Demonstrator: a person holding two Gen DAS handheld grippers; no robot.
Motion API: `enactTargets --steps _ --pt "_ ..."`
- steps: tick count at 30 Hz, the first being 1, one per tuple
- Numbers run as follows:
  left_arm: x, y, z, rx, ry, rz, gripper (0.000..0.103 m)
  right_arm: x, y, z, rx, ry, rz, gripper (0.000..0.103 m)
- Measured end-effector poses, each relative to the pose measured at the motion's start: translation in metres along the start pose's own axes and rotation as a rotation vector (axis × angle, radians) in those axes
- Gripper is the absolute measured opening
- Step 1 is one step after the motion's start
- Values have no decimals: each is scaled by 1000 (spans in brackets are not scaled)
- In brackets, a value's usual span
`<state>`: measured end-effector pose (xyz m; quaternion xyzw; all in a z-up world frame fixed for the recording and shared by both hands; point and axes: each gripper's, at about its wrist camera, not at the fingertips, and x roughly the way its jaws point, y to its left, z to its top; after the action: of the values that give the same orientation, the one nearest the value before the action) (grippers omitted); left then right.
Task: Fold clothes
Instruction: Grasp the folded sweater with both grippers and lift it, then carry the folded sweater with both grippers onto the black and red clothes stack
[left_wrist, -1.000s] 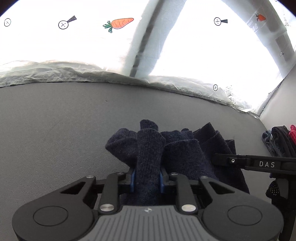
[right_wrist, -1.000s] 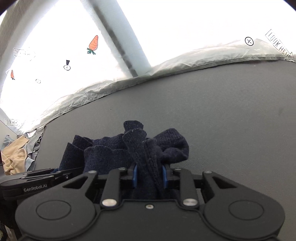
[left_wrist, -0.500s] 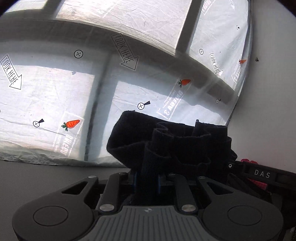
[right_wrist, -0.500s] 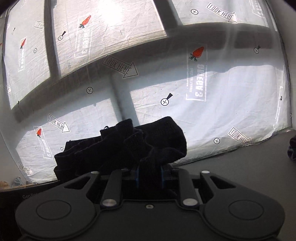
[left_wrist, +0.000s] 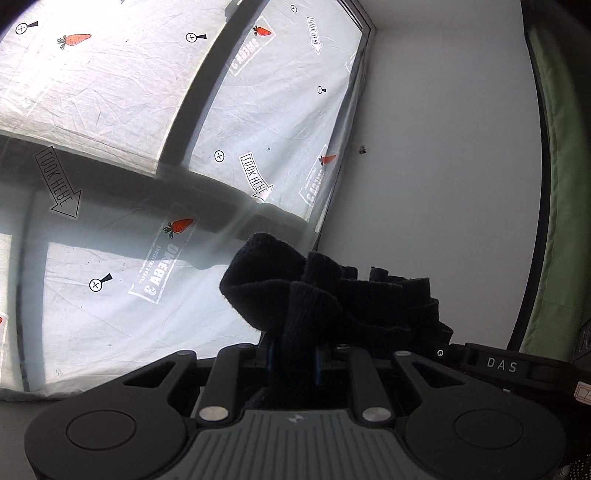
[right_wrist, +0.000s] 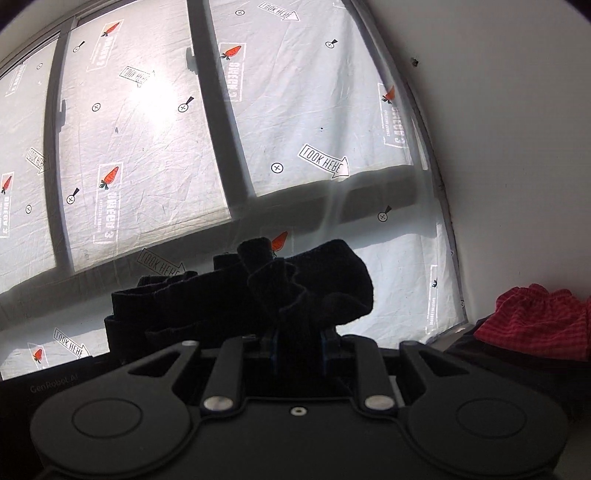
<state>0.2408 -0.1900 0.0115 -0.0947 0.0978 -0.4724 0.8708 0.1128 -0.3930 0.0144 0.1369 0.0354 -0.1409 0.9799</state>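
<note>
A dark navy knitted garment (left_wrist: 325, 295) hangs bunched between both grippers, lifted in front of the window. In the left wrist view my left gripper (left_wrist: 293, 360) is shut on a thick fold of the knit, which fills the gap between the blue pads. In the right wrist view my right gripper (right_wrist: 299, 349) is shut on another fold of the same garment (right_wrist: 258, 295). The other gripper's black body (left_wrist: 502, 365) shows at the right edge of the left view. How far the garment hangs below the grippers is hidden.
A window covered with white printed sheeting (right_wrist: 147, 147) fills the background. A plain white wall (left_wrist: 443, 166) stands to the right, with a green curtain (left_wrist: 554, 184) at the far right. A red checked garment (right_wrist: 535, 317) lies low on the right.
Both grippers have risen and tilted from facing the grey table to pointing level at the window and wall, carrying the navy garment up off the table. Both grips have held.
</note>
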Motion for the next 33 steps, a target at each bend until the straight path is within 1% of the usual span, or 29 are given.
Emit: enactTargets --steps 2,4,6,9,11,13,15,18,22,25,30,33 --pt "15 -33 -10 10 -3 -1 20 -15 -38 8 -6 -24 -6 21" --pt "39 -74 -23 19 -19 4 20 -21 -72 14 -5 -44 0 21" --pt "66 -114 -34 0 -27 11 20 -28 -120 23 -16 -73 17 21" --pt "108 -164 -50 -41 -40 -9 20 -34 -186 40 -37 -92 23 21" --pt "134 -193 -56 -36 -25 -16 20 -36 -231 55 -50 -98 30 21" --pt "163 -219 -61 -53 -2 -38 20 -31 -270 73 -64 -78 27 21" --pt "193 -245 -69 -65 25 -63 20 -26 -302 87 -91 -55 6 21" --pt "231 -277 -81 -35 67 -91 20 -21 -346 95 -138 -44 -15 21" --pt "274 -296 -99 -63 124 -127 20 -4 -394 95 -136 -21 -56 22" --pt "308 -300 -108 -42 169 -120 20 20 -419 91 -127 -1 -71 22" --pt "349 -272 -111 -65 190 -82 20 80 -447 88 -138 31 -45 22" --pt "380 -236 -110 -104 202 -24 20 129 -454 85 -152 53 -16 22"
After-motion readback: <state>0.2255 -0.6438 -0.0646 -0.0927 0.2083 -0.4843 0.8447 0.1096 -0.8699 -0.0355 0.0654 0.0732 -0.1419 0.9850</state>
